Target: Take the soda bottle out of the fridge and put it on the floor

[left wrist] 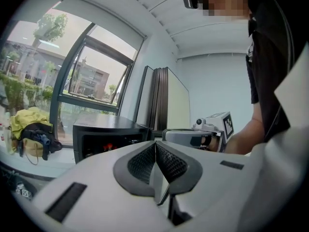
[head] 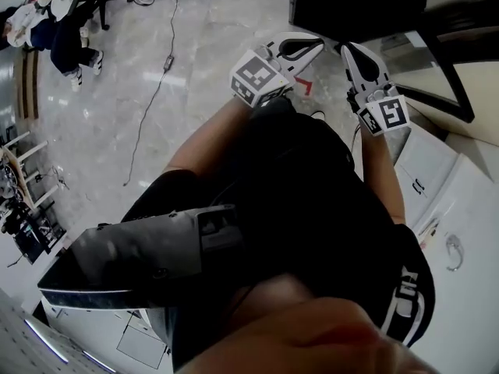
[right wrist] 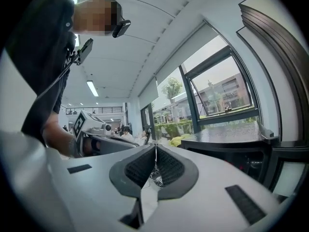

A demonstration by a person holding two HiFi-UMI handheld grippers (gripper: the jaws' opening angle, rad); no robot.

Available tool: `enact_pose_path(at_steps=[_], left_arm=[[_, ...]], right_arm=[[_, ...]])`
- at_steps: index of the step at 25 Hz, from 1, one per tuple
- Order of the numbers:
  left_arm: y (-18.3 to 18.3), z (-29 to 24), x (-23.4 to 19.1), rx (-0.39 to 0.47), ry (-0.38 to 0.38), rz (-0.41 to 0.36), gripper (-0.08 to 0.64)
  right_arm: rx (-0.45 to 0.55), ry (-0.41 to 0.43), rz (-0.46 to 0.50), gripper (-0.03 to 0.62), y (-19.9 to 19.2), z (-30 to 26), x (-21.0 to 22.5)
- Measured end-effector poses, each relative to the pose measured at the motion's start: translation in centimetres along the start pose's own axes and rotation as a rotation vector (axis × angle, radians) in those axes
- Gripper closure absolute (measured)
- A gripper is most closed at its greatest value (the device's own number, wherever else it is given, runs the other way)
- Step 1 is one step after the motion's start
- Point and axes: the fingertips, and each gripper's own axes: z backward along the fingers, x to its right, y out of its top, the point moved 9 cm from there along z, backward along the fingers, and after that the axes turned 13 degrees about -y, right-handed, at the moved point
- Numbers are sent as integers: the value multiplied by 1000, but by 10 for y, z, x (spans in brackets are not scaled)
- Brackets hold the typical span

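No soda bottle shows in any view. A black box-shaped appliance [head: 355,5], perhaps the fridge, stands on the floor ahead of me; its dark front [left wrist: 104,141] shows small red glints, and it also appears at the right of the right gripper view [right wrist: 231,151]. My left gripper [head: 316,44] is held up in front of my body, shut and empty, its ribbed pads [left wrist: 166,161] touching. Beside it, my right gripper [head: 348,50] is likewise shut with nothing between its pads [right wrist: 169,166]. Each gripper camera sees the other gripper: the right one [left wrist: 212,129] and the left one [right wrist: 96,129].
Grey marble floor [head: 203,61] spreads to the left, with a cable [head: 152,92] trailing across it. White cabinets [head: 448,201] stand at the right. A seated person [head: 62,41] is at the far left. Large windows [left wrist: 91,76] rise behind the appliance.
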Motion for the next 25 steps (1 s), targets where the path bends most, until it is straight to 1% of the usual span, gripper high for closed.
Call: enact_pose_path(at_steps=[6,9,13,16,20,23,25], left_arm=[[-15,-4,-60,-33,-38,13,555],[-20,-16,-81,-33,-31,21,555],[-29,-33,-103,-22,9,43,555],[-38,-48,-118,-21,43,41,555],[-64,-64,-140,-37,110,50,555],[-89,-87,-160,-16,123,41,555],[-107,-99,-173,-25,148,56,555]], right_arm=[[-13,-113,14,577,-16,-49,27],[-17,-142,18,577,-24,-63,47],[-24,-145,31,577,-40,-78,75],[-30,-139,32,577,-58,-89,99],[-50,-156,22,577,-99,-107,124],[-47,-182,42,575,-129,-125,150],[-38,-201,47,575,-146,-136,163]])
